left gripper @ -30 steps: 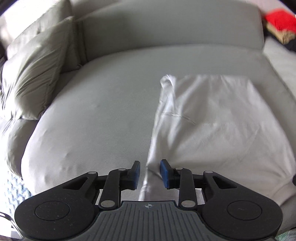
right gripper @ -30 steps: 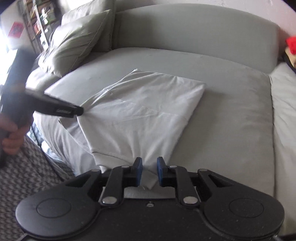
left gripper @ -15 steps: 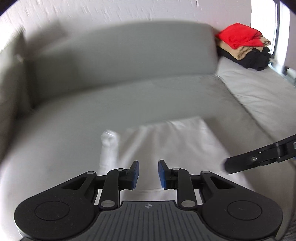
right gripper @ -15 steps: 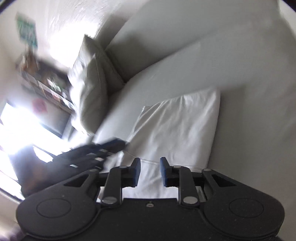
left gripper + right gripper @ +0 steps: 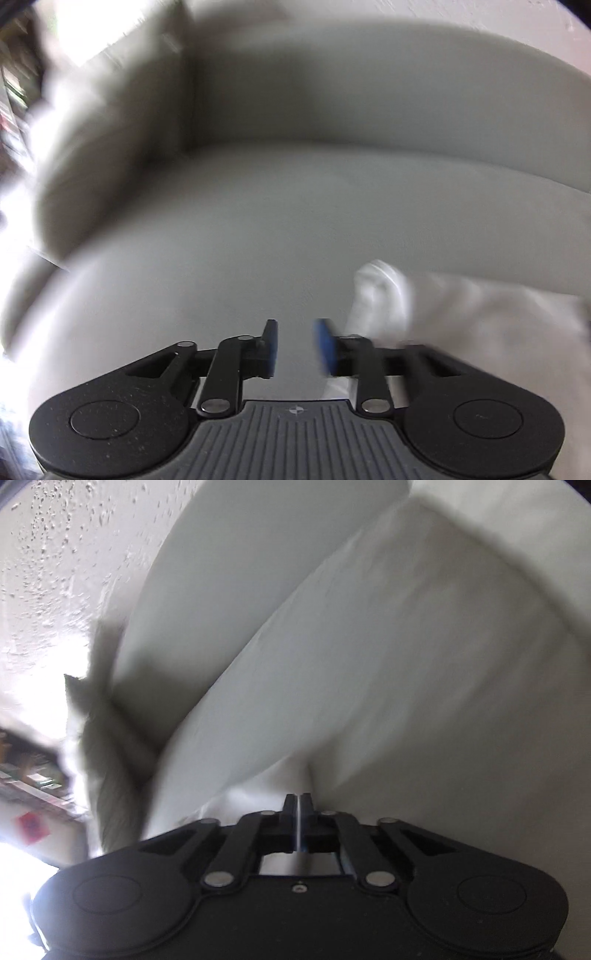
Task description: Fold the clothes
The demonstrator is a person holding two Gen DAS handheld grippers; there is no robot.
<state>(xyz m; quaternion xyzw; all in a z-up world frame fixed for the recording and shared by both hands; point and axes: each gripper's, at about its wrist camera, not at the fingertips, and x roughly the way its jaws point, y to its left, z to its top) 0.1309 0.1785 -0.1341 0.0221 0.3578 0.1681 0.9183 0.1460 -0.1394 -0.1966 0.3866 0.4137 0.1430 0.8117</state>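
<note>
Right gripper (image 5: 297, 814) now clamped — white garment (image 5: 258, 786) just ahead

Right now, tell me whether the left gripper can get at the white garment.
Probably yes: the left gripper is open, and the white garment lies just right of it on the sofa, nothing between.

A home living room: grey sofa (image 5: 295, 229), cushion (image 5: 110, 147), textured wall (image 5: 55, 572).

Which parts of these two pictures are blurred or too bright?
Left wrist view: the white cloth and pillow are smeared by motion, with glare at the upper left; the left gripper stays mostly sharp. Right wrist view: the sofa is blurred, with glare at the left edge.
</note>
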